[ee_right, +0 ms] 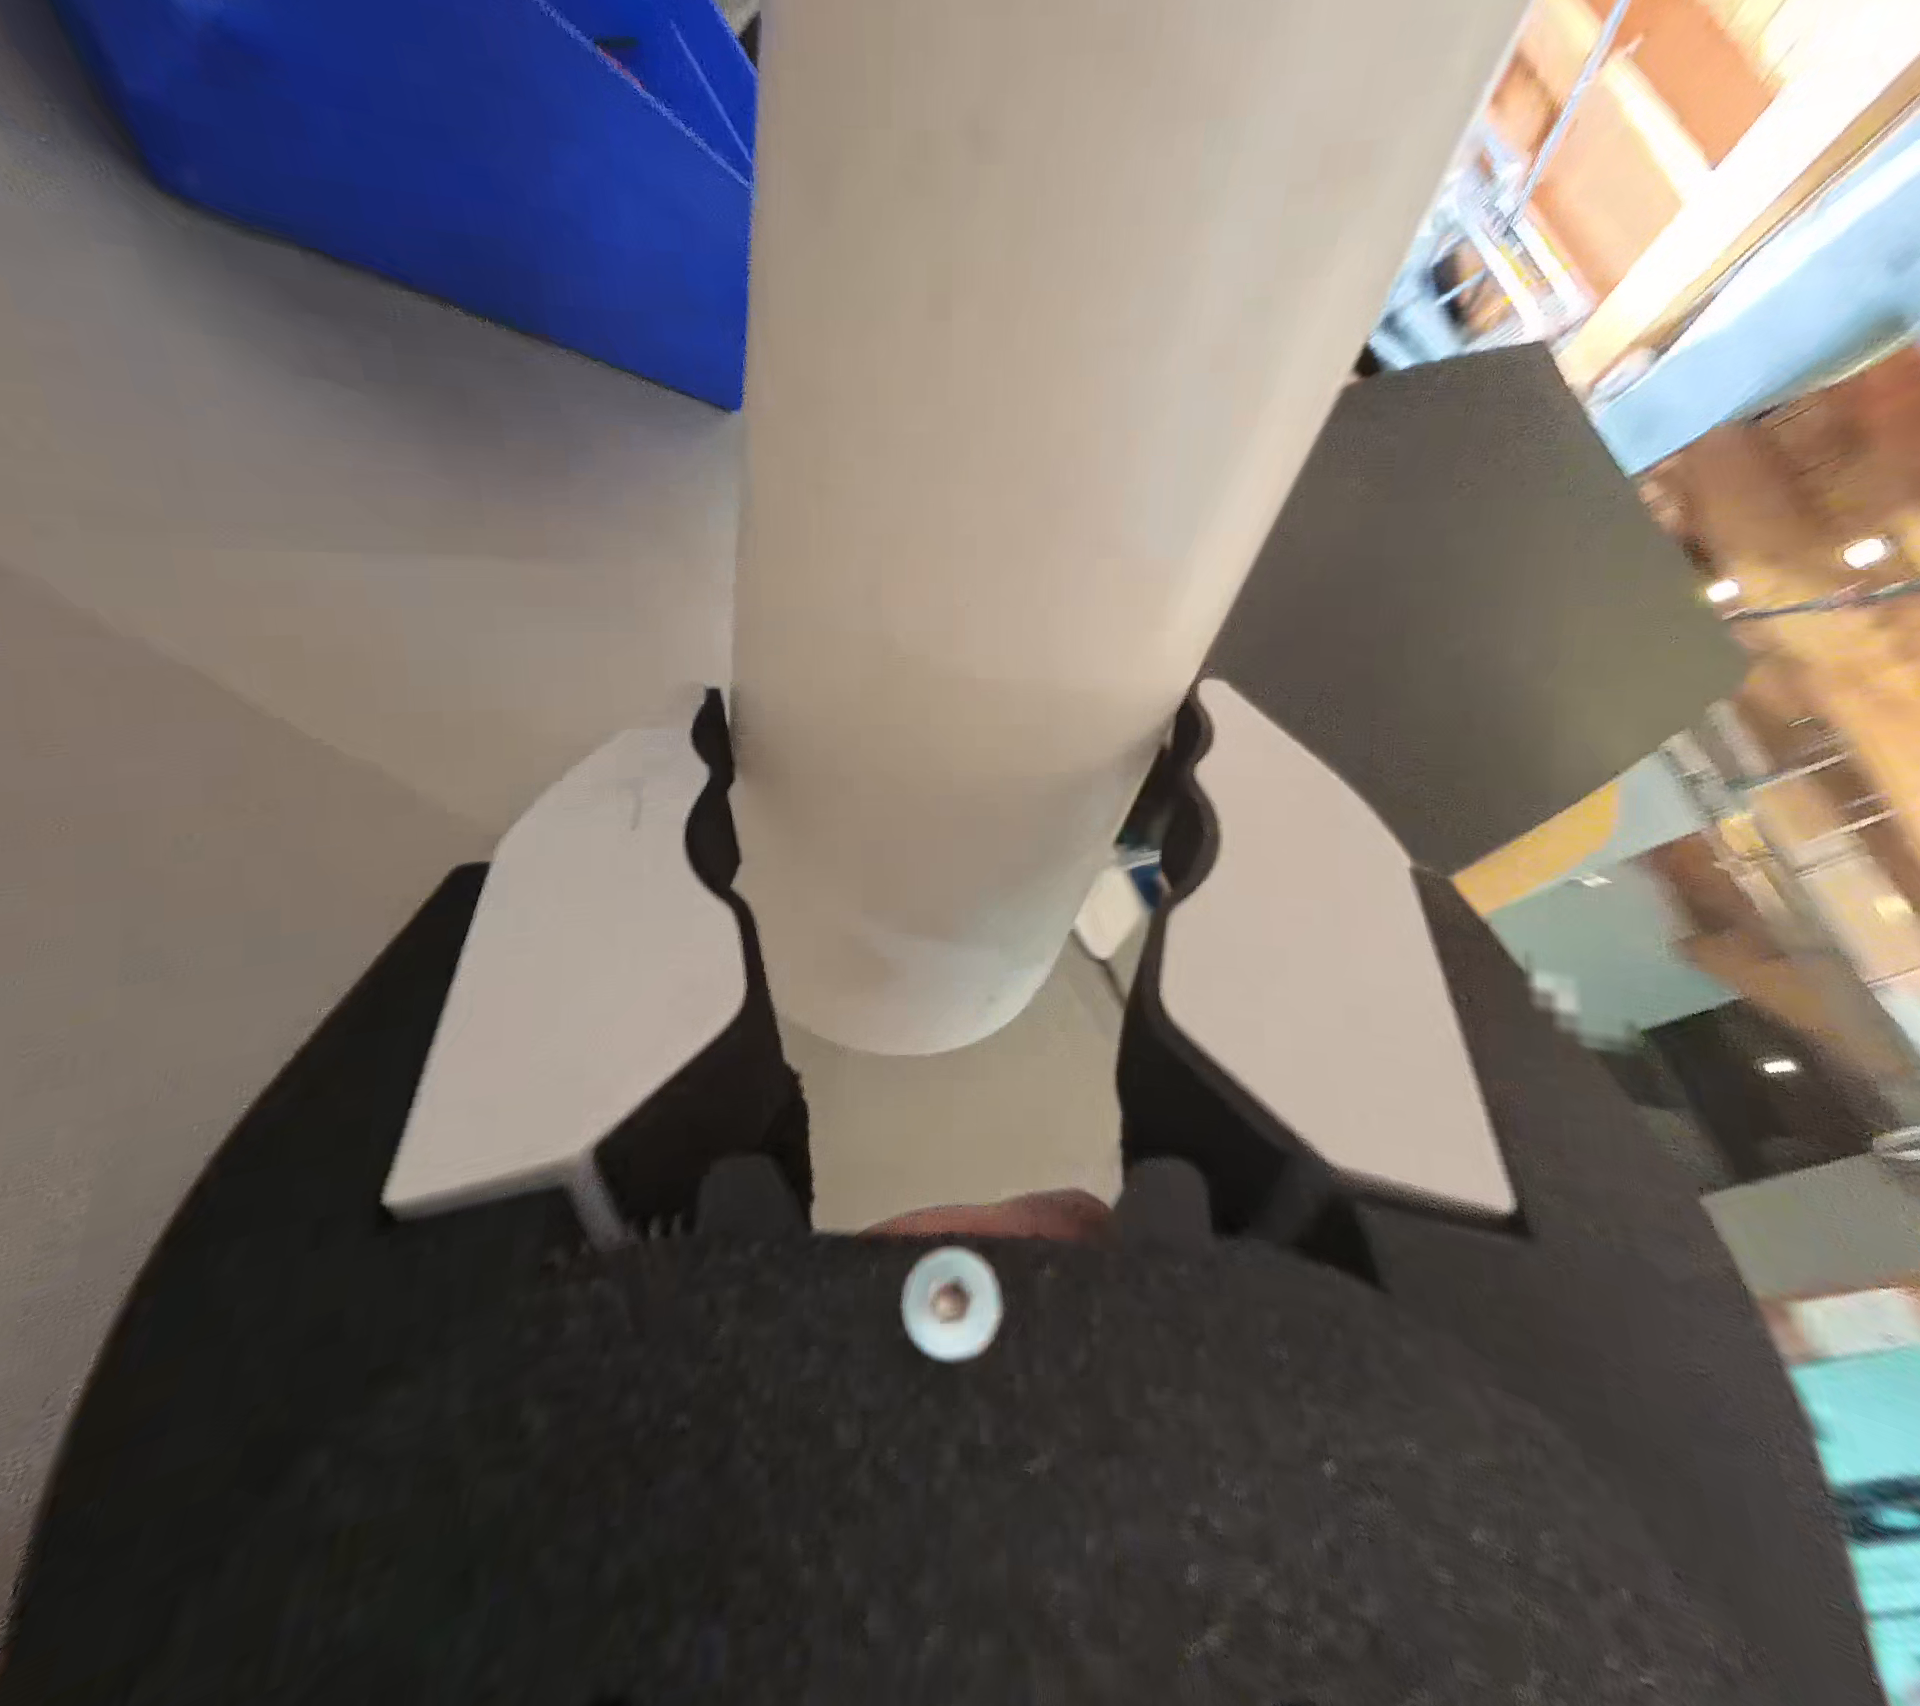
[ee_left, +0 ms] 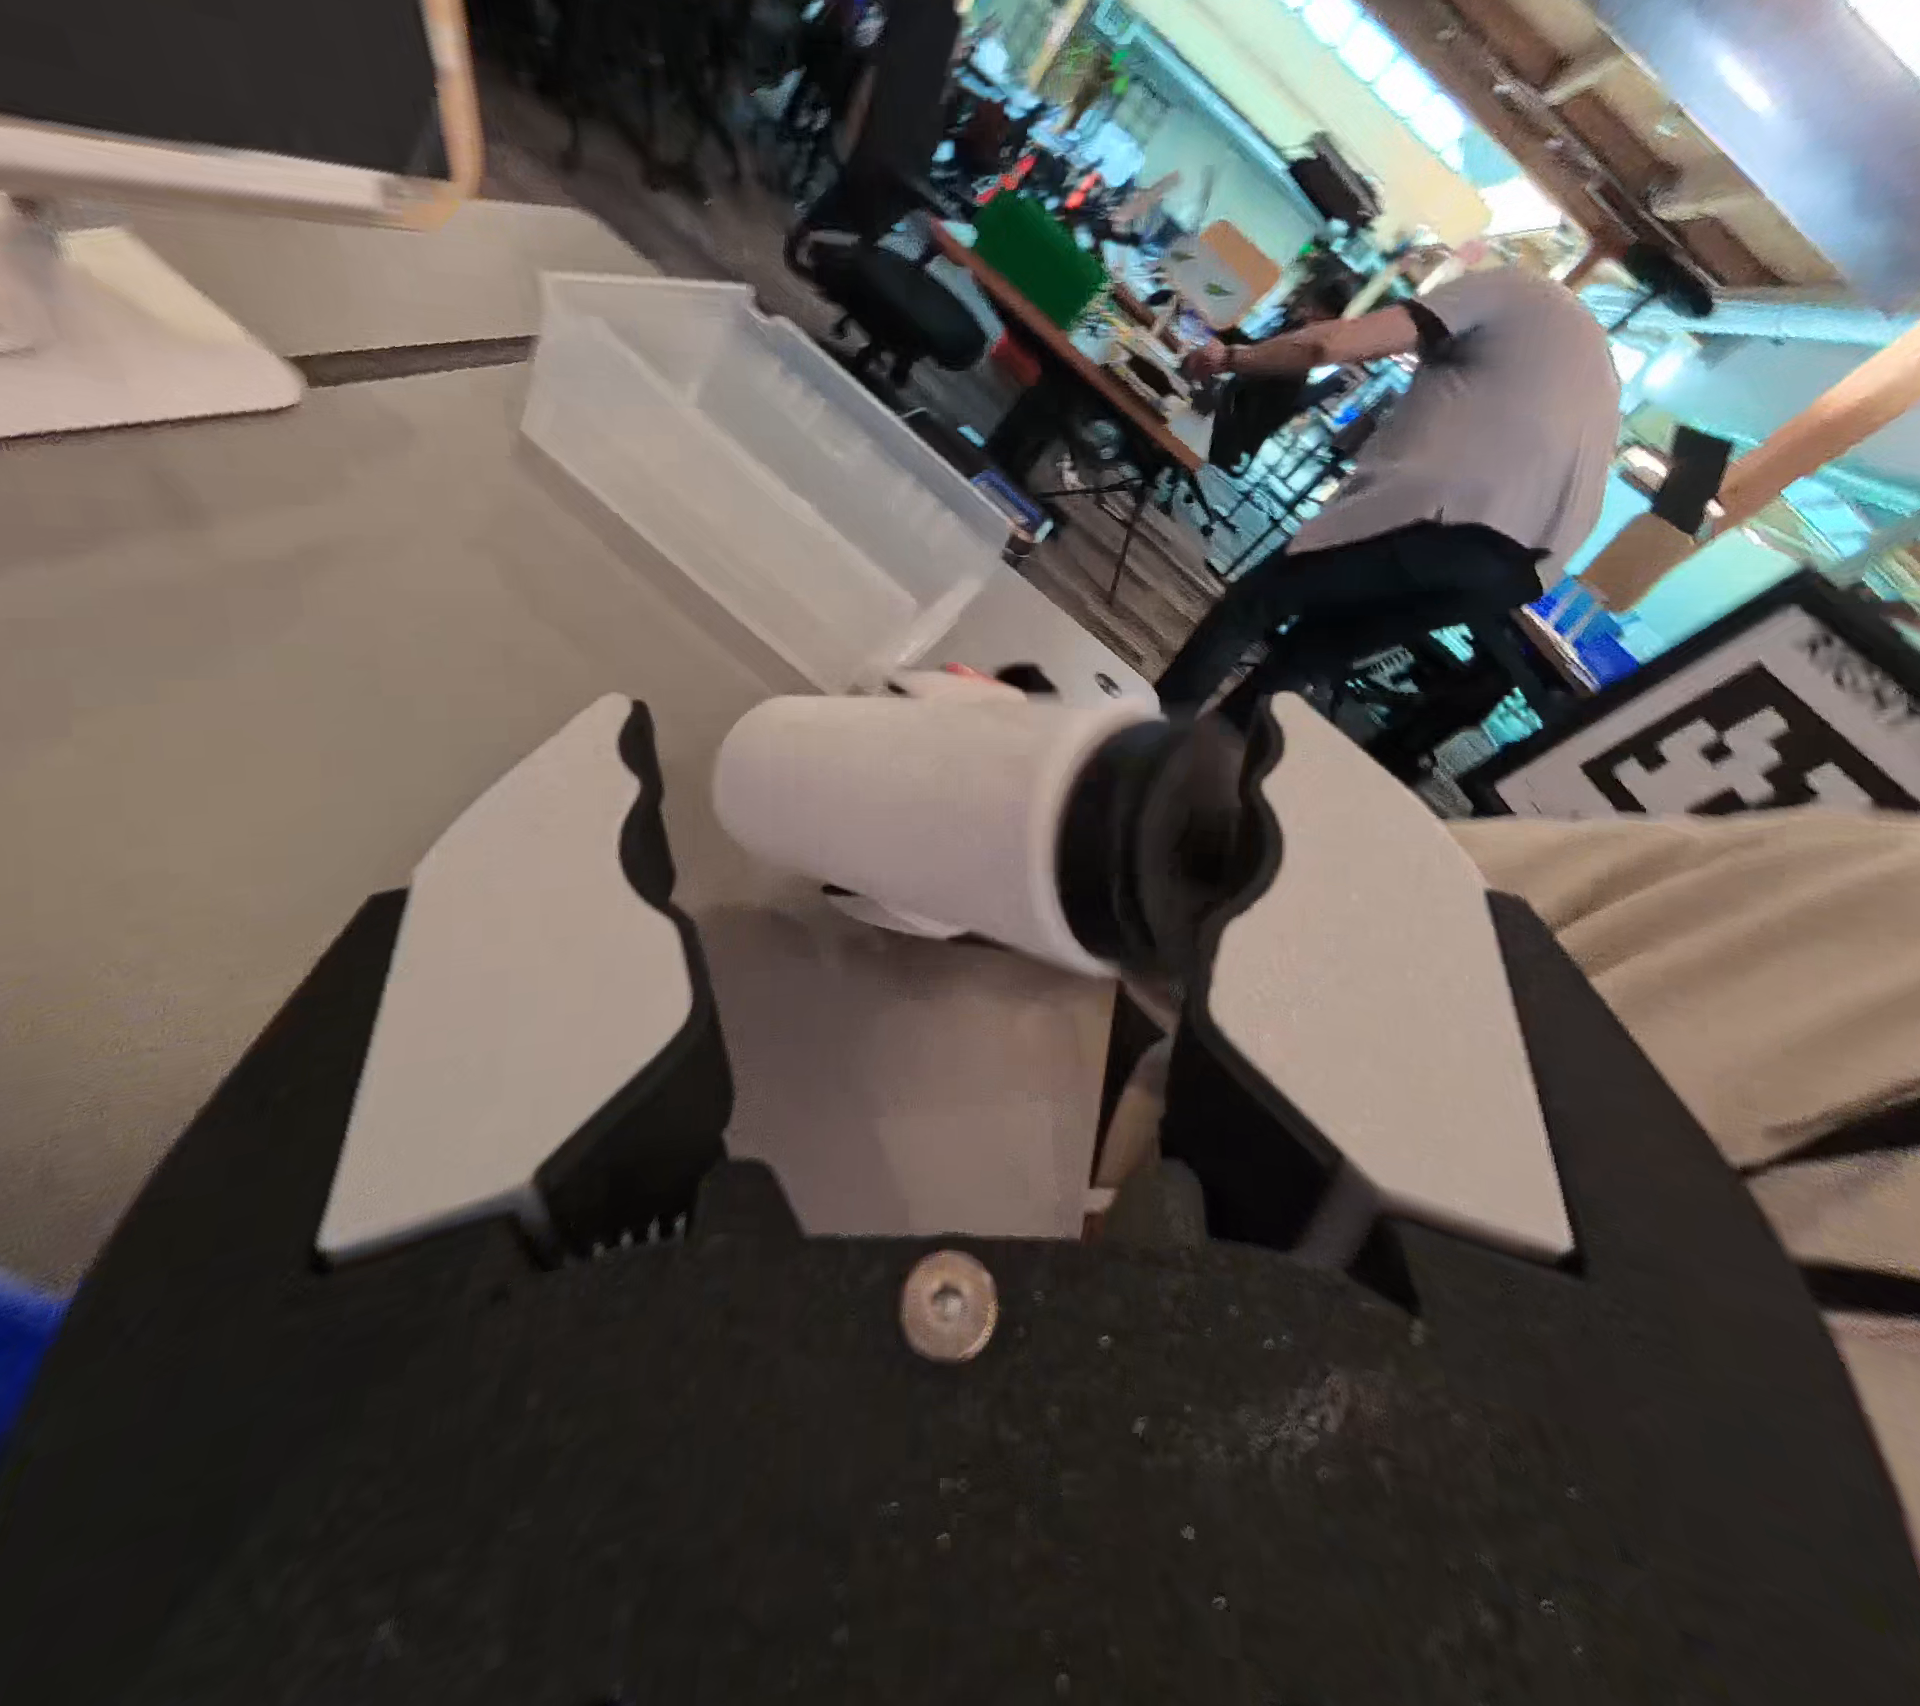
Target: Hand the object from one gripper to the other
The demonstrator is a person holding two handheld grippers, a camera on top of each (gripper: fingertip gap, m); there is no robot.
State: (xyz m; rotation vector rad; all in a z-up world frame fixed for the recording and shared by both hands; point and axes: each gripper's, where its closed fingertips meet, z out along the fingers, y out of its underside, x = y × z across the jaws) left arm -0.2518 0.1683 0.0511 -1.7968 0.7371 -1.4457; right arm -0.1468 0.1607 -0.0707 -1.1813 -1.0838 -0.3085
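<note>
A white cylinder (ee_left: 904,815) lies crosswise in the gap of my left gripper (ee_left: 951,783), which is open; its free end stops short of the left finger (ee_left: 540,960). Its other end runs into something black (ee_left: 1153,846) beside the right finger; I cannot tell what that is. In the right wrist view, my right gripper (ee_right: 956,783) is shut on the near end of the same white cylinder (ee_right: 1018,306), which stretches away up the frame. A black-and-white marker plate (ee_left: 1725,752) shows at the right of the left wrist view.
A clear plastic bin (ee_left: 748,451) stands on the grey table (ee_left: 260,669), with a white monitor foot (ee_left: 135,347) at the far left. A blue bin (ee_right: 436,118) holding items sits on the table in the right wrist view. A person (ee_left: 1486,430) sits far behind. The tips of one gripper are about 15 centimeters away from the tips of the other.
</note>
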